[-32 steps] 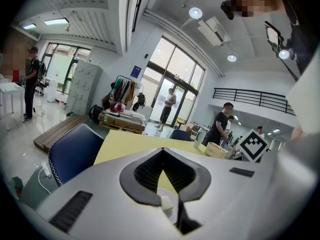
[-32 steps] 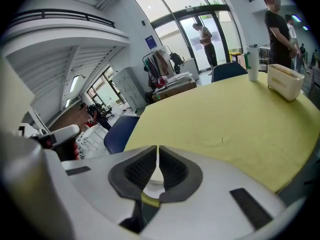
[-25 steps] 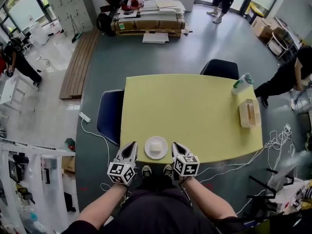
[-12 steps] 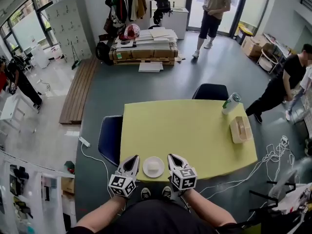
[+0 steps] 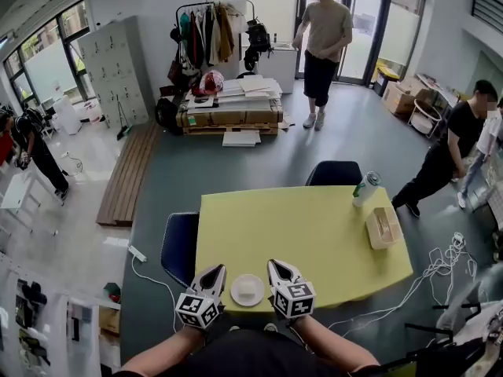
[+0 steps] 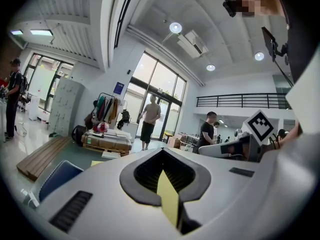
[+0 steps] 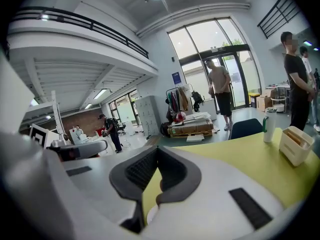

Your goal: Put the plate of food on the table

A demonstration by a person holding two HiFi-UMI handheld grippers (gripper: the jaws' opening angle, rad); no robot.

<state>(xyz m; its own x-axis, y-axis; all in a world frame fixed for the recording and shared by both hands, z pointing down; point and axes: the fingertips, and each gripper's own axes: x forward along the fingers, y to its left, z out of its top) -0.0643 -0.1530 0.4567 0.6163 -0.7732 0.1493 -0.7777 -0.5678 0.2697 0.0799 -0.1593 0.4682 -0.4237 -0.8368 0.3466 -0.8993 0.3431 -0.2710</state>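
A small white plate (image 5: 247,290) with something pale on it rests on the yellow table (image 5: 314,226), right at the near edge. In the head view my left gripper (image 5: 214,273) sits just left of the plate and my right gripper (image 5: 277,268) just right of it, neither touching it. In the left gripper view the left gripper (image 6: 162,155) has its jaws together at the tips, with only a yellow sliver of table showing through. In its own view the right gripper (image 7: 157,151) is likewise shut and empty, and a white patch shows low in the gap.
A bottle with a green cap (image 5: 364,188) and a pale box (image 5: 383,228) stand at the table's right end. Dark chairs sit at the far side (image 5: 334,173) and left side (image 5: 179,246). Cables (image 5: 440,250) lie on the floor at right. People stand beyond.
The head view has tilted up, so more of the room shows. Plate and both grippers keep their places at the table's near edge. A person at the back has walked nearer.
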